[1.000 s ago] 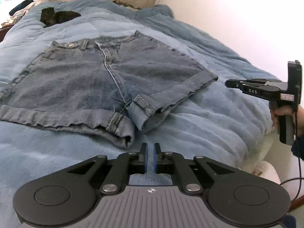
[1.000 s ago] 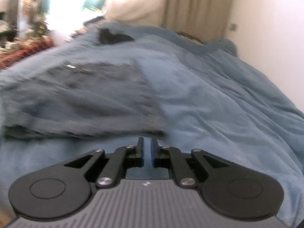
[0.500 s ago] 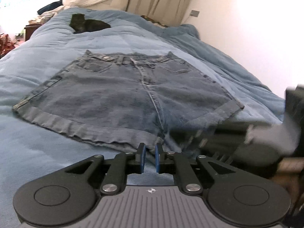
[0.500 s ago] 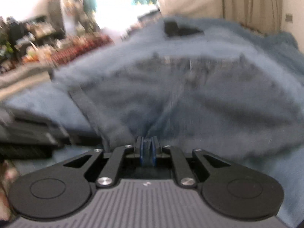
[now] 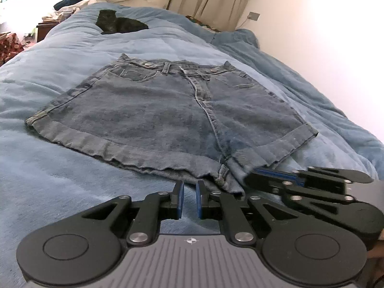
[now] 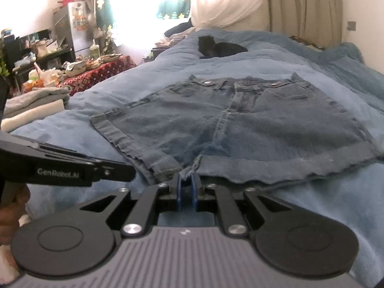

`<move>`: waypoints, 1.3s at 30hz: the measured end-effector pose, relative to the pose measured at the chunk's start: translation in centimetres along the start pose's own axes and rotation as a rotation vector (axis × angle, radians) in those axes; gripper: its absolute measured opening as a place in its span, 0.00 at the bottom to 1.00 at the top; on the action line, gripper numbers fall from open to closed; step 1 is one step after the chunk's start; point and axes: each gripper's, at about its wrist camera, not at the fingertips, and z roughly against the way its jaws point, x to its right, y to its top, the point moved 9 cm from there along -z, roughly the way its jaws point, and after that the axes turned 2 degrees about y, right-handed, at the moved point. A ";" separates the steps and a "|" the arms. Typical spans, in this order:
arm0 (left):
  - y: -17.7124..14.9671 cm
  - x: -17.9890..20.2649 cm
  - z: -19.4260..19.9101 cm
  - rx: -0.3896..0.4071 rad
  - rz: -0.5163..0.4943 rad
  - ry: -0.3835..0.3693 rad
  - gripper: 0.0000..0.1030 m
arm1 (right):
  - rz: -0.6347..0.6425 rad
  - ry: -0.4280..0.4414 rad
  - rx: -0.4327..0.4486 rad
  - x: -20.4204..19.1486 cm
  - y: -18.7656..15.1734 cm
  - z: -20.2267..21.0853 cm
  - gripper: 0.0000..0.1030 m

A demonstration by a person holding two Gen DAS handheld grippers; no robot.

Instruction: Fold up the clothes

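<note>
Blue denim shorts (image 5: 172, 110) lie flat on a blue duvet (image 5: 60, 182), waistband far, cuffed hems near me; they also show in the right wrist view (image 6: 252, 124). My left gripper (image 5: 189, 198) sits just short of the near hem by the crotch, its jaws a narrow gap apart and empty. My right gripper (image 6: 186, 187) is at the crotch hem with its jaws a narrow gap apart and the hem edge right at the tips; whether cloth lies between them is hidden. Each gripper shows in the other's view: the right gripper (image 5: 249, 180), the left gripper (image 6: 130, 171).
A small black garment (image 5: 120, 24) lies at the far end of the bed. Folded towels (image 6: 33, 108) are stacked at the left. A cluttered table (image 6: 96, 69) and a fridge (image 6: 72, 24) stand beyond. A white wall (image 5: 324, 36) runs along the right.
My right gripper swung in from the right side of the bed to the crotch hem. My left gripper moved closer to the hem and its jaws parted slightly.
</note>
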 end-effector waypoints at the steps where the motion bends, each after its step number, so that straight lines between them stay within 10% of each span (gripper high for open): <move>1: 0.0 0.0 -0.1 -0.002 -0.001 0.009 0.11 | -0.008 0.004 -0.010 -0.1 -0.2 -0.4 0.12; 5: -0.4 0.0 0.2 -0.006 -0.002 0.012 0.30 | -0.054 -0.002 -0.054 0.1 -1.9 -2.0 0.13; 24: -0.3 -1.2 -4.6 -0.021 -0.037 0.056 0.29 | -0.062 0.037 -0.035 -1.0 -3.5 0.9 0.13; 39: 0.7 -6.9 0.9 0.054 0.190 0.119 0.48 | -0.063 0.029 0.032 0.2 -1.9 2.5 0.23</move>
